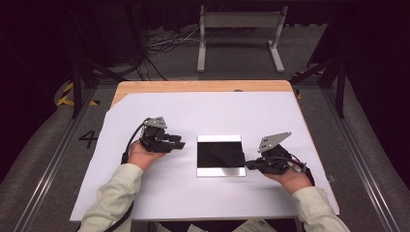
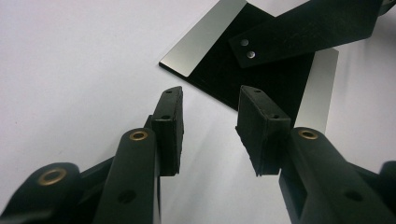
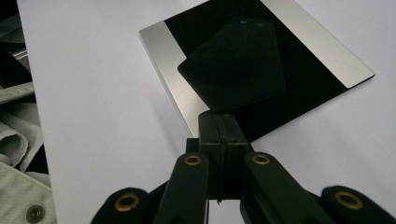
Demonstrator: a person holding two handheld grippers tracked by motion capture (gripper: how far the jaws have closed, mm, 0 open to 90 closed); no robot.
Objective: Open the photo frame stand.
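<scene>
white sheet (image 1: pixel 159 193) over wooden table (image 1: pixel 193 86)

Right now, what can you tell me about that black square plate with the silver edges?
The plate is a flat, thin square, glossy black down the middle with a silvery, metal-looking strip along two opposite edges. It lies flat on the white sheet, between the two grippers. The right gripper, jaws shut, sits at its right edge; the reflection of its grey plate shows on the black surface. The left gripper points at it with open jaws, not touching.
</scene>
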